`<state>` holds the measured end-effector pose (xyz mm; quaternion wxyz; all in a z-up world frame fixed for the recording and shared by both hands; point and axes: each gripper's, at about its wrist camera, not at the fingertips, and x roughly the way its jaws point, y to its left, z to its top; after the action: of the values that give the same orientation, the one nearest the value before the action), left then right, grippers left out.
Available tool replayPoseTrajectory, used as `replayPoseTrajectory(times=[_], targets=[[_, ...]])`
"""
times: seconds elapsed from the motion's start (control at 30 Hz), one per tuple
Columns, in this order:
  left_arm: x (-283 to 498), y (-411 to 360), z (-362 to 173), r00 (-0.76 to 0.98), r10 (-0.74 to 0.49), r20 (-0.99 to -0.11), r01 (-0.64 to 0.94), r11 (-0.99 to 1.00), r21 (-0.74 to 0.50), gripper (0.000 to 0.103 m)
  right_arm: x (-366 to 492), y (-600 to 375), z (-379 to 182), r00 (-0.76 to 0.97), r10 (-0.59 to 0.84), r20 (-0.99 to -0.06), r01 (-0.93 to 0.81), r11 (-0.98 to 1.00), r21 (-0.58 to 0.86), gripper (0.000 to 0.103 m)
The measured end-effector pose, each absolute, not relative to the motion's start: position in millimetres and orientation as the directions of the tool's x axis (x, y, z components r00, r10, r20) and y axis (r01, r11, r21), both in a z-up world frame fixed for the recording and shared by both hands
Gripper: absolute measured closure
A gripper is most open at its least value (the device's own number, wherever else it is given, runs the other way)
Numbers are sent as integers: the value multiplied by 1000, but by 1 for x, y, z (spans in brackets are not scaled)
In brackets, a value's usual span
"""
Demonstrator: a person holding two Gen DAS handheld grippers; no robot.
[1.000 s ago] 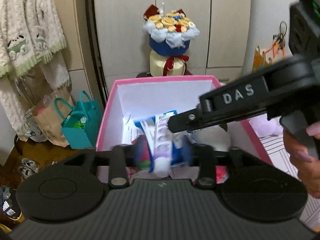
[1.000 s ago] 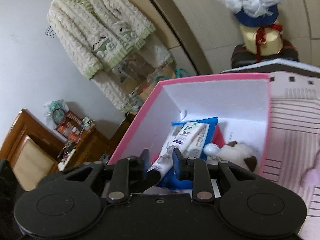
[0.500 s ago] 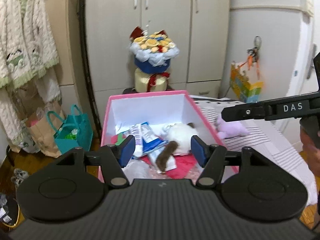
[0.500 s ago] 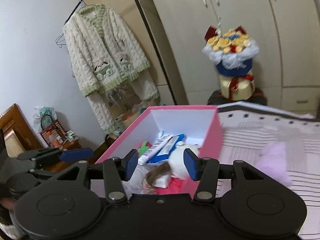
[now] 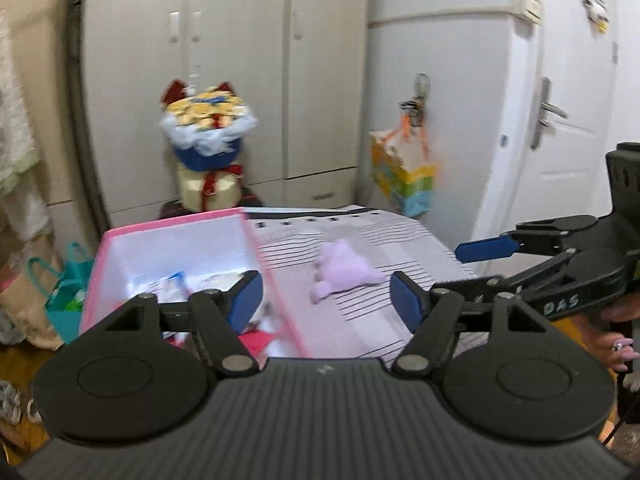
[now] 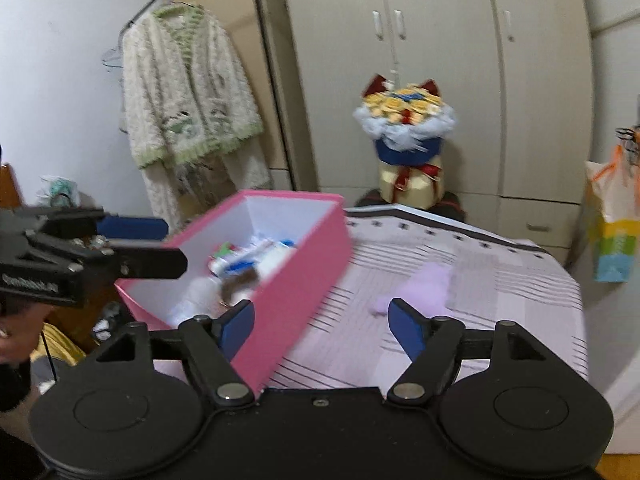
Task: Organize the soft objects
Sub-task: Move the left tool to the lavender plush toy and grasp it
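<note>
A fuzzy lilac plush toy [image 5: 345, 267] lies on the striped, smooth bedspread of the bed [image 5: 400, 240], just right of a rectangular pink box [image 5: 180, 232] with white inner walls. In the left wrist view the toy sits at about 12 o'clock between the spread blue pads of the left gripper [image 5: 325, 300], whose jaws are opening with nothing between them. The right gripper [image 6: 322, 326] also has its jaws opening and empty; from its camera the toy is a blurred soft mound at 1 o'clock, the box at 10 o'clock. Inside the box lie a glossy tube [image 6: 244, 258], crinkly packets and a white-and-brown furry plush [image 6: 240, 280]. Beyond, at 12 o'clock, a round bouquet [image 6: 404, 120] stands before flat cupboard doors [image 6: 440, 60], and a knitted cream cardigan [image 6: 184, 92] hangs at 10 o'clock.
</note>
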<state>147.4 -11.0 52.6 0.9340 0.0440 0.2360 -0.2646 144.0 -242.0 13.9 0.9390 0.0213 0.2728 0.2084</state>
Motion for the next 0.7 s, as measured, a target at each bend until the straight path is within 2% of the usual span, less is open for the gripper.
replayPoseTrajectory(times=[0.1, 0.2, 0.37, 0.53, 0.7], targets=[[149, -34, 52, 740, -493, -458, 543, 839, -25, 22, 143, -260, 7, 770, 375, -517, -363, 923, 129, 19], [157, -54, 46, 727, -506, -465, 552, 833, -44, 18, 143, -268, -2, 781, 348, -518, -361, 929, 80, 19], [183, -82, 28, 700, -522, -487, 528, 838, -139, 17, 160, -273, -21, 788, 339, -514, -393, 920, 4, 16], [221, -96, 2, 645, -543, -538, 465, 837, -289, 18, 187, -268, -38, 789, 324, -522, -436, 894, -104, 16], [247, -117, -21, 625, -527, -575, 430, 848, -310, 19, 214, -272, -59, 759, 337, -557, -496, 854, -159, 16]])
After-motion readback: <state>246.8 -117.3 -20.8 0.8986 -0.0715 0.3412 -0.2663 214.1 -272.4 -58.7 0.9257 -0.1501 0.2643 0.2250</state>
